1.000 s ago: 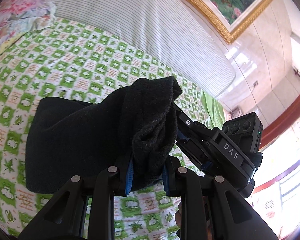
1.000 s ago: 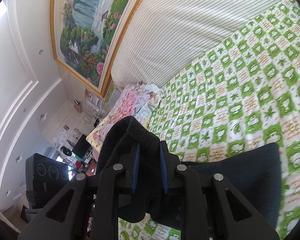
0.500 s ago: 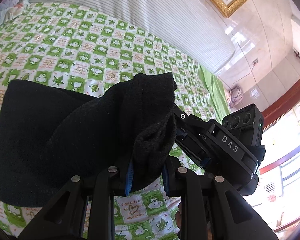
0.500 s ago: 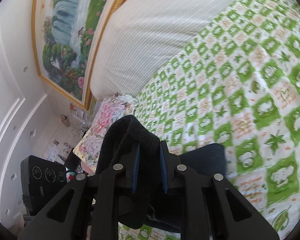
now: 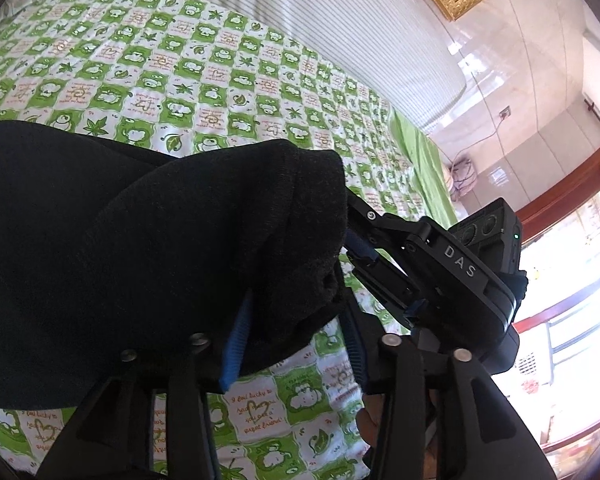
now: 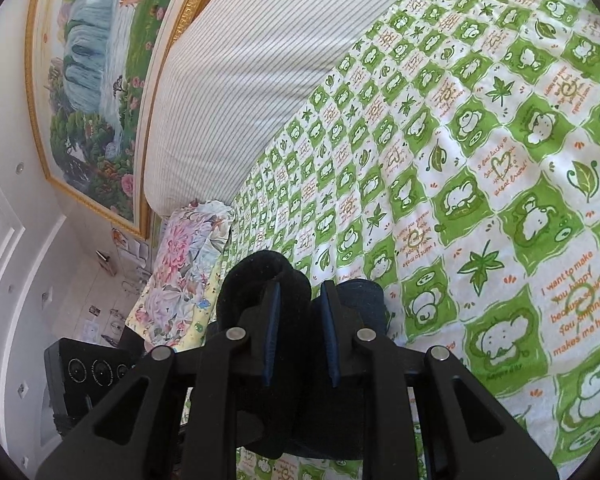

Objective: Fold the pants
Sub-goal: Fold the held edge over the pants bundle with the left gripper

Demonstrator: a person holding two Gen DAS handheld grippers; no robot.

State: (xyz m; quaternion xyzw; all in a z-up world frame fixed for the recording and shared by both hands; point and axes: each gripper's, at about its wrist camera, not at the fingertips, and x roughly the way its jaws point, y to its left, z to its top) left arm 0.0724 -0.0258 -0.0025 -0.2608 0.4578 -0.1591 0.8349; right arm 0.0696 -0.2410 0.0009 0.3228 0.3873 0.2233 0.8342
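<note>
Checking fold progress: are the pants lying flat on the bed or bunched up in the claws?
Bunched and lifted: the black pants hump up between the left claw, with the right claw also clamping a thick wad.

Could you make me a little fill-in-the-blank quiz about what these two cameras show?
1. Both grippers hold bunched pants whose colour is ____.
2. The sheet under them is checked in white and ____.
3. In the right wrist view, the framed painting shows a ____ among trees and flowers.
4. Between that painting and the sheet lies a big ____ cushion.

Missing words: black; green; waterfall; striped
</note>
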